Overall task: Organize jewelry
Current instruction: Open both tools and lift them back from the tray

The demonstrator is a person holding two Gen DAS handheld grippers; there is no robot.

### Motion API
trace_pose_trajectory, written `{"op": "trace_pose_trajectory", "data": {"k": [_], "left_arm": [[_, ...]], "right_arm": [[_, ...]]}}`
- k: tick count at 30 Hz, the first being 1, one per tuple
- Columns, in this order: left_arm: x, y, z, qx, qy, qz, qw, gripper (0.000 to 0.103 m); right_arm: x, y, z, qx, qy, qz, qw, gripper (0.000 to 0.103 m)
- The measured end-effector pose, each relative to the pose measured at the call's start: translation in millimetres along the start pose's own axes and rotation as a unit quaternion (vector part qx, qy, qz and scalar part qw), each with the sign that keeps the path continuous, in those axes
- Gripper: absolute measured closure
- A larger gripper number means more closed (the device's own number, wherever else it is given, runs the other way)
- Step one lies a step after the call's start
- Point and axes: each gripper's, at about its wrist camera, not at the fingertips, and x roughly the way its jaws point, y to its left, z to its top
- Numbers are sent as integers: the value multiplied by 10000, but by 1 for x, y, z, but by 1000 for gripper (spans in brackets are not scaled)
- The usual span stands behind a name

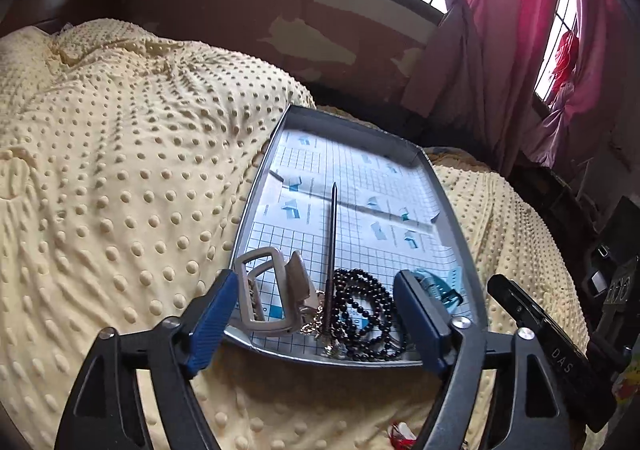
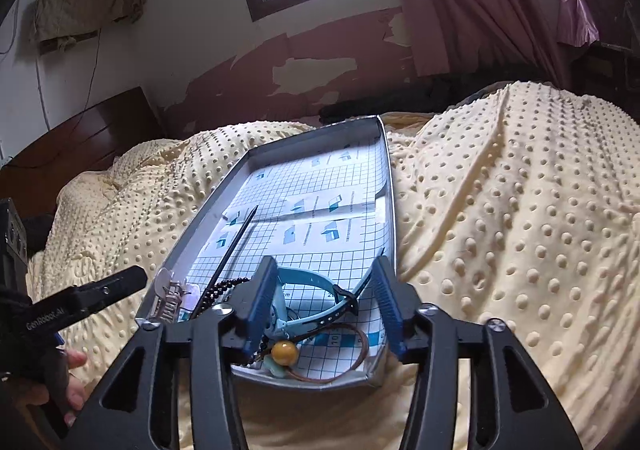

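A grey tray (image 1: 456, 210) (image 2: 390, 210) lined with grid paper lies on the bed. At its near end sit a silver hair claw clip (image 1: 266, 294) (image 2: 168, 300), a long dark hair stick (image 1: 331, 250) (image 2: 236, 240), a black bead necklace (image 1: 364, 314) (image 2: 222, 286), a light blue watch (image 2: 316, 304) (image 1: 438, 284), a yellow bead (image 2: 284, 351) on a brown cord (image 2: 362, 346), and a gold chain (image 1: 314, 320). My left gripper (image 1: 316, 324) stands open over the clip and beads. My right gripper (image 2: 324, 308) hangs open above the watch.
The tray rests on a cream dotted blanket (image 1: 120, 190) (image 2: 520, 230) covering the bed. A dark headboard (image 2: 80, 138) stands at the left, a peeling wall and windows with pink curtains (image 1: 520, 30) behind. A hand (image 2: 74, 378) holds the other gripper.
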Motion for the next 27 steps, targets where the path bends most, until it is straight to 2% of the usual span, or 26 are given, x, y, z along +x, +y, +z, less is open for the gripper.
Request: {"op": "trace_pose_trajectory", "data": {"k": [4,10,14,19,27], "left_arm": [[-33,-8,2,124,-281,23,9995,0],[-93,-20,3,398,-841,214,9954,0],[-133,-27,0,535,-1162,288,9914,0],[-178,-35,-16,712,-1465,327,9861,0],[-235,-42,-69,973,-1892,444,9761,0]], "right_arm": [[-30,6,9,-122,-199,-77,9997,30],[-87,18,21,-254,-606,-52,9978,8],[-124,32,21,-456,-840,-58,9954,2],[-172,40,13,-549,-1101,69,9924,1],[-231,41,-31,-713,-1386,252,9875,1]]}}
